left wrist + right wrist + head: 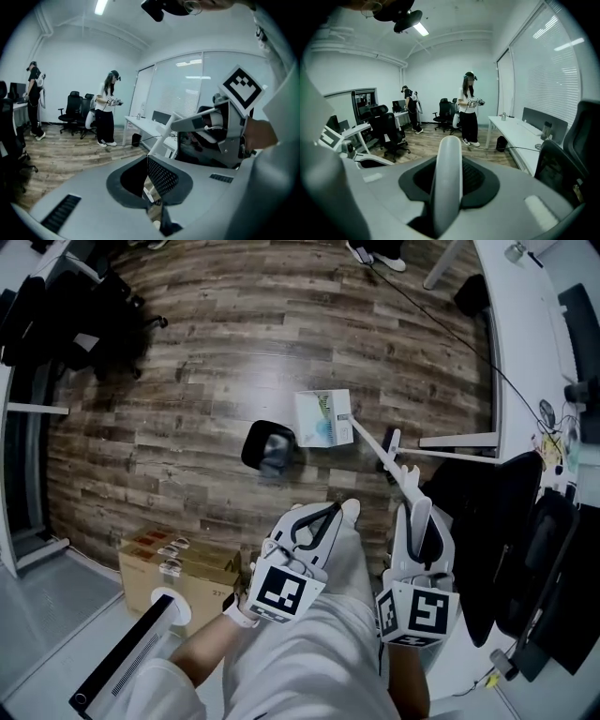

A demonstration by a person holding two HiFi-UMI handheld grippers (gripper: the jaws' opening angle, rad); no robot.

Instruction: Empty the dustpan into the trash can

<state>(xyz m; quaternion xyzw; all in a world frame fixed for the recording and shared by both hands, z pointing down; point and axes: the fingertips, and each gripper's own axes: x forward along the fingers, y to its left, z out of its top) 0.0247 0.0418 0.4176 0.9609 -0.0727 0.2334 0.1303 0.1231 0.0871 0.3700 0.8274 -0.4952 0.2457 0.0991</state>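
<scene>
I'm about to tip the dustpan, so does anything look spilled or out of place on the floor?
Nothing stands out. No spill shows on the floor around the trash can; the dustpan is beside it, its handle gripped in the right tongs.

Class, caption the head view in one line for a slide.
Right gripper holds a long-handled dustpan next to the black trash can.

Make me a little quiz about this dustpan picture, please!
1. Which gripper holds the dustpan's long white handle? A) left B) right
2. True or false: the dustpan is already inside the trash can.
3. Fill in: the trash can is coloured ____.
Key: 1 B, the right gripper; 2 false, it is beside the can; 3 black.
</scene>
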